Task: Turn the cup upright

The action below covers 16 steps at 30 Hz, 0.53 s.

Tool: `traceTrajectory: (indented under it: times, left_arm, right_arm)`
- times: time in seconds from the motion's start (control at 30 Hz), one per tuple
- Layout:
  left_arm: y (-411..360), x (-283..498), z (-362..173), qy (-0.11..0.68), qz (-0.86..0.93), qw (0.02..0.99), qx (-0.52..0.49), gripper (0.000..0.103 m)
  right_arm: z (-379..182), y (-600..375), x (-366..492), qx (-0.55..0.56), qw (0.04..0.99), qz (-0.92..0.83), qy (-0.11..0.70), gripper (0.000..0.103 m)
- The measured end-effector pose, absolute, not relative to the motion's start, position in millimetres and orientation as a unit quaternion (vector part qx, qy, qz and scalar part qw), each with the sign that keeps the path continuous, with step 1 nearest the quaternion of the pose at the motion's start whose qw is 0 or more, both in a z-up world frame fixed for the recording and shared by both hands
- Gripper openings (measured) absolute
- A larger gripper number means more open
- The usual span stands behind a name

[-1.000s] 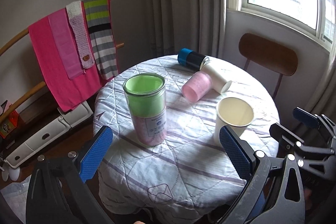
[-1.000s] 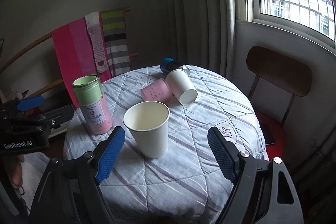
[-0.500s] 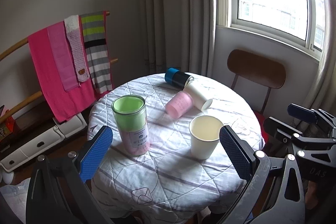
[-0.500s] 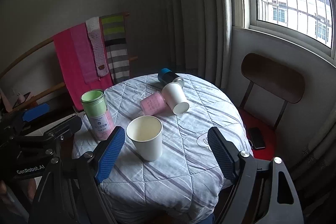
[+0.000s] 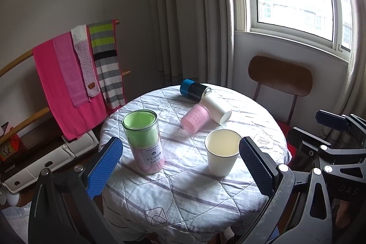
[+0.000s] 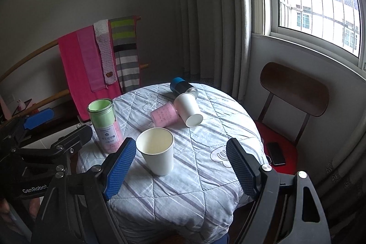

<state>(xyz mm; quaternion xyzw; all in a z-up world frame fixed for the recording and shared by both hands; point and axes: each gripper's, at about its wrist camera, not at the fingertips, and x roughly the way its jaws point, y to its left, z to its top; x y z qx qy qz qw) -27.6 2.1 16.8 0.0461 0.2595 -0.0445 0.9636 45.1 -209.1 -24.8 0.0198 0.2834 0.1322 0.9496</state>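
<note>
Both my tongs have drawn back from the round table [image 5: 240, 202] since a second ago, so the whole quilted top now shows in each view, and nothing on it has shifted. Beyond the table a wooden chair [image 6: 295, 88] stands under the window, and pink and striped cloths [image 5: 68, 74] hang on a rail at the left. On the table's left side a green-and-pink canister [image 5: 144, 141] stands upright. Near the front, the white paper cup [image 5: 222, 154] stands upright, mouth up, well apart from both my tools. Farther back, three cups lie on their sides, bunched close: a second white cup [image 5: 216, 109], a pink cup [image 5: 195, 119] and a blue-and-black cup [image 5: 193, 89]. My left gripper [image 5: 180, 166] hangs before the table's near edge, its blue pads spread wide and bare. My right gripper [image 6: 180, 166] does likewise, fingers wide apart and gripping nothing.
</note>
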Motion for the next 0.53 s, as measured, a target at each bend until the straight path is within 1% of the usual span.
traceTrajectory:
  times: [0.53]
  left_arm:
    - [-0.3,-25.3,13.5,0.264,-0.050,0.962,0.050,0.103]
  right_arm:
    - [-22.4,-206.3,43.9,0.011,0.950,0.132,0.282,0.082]
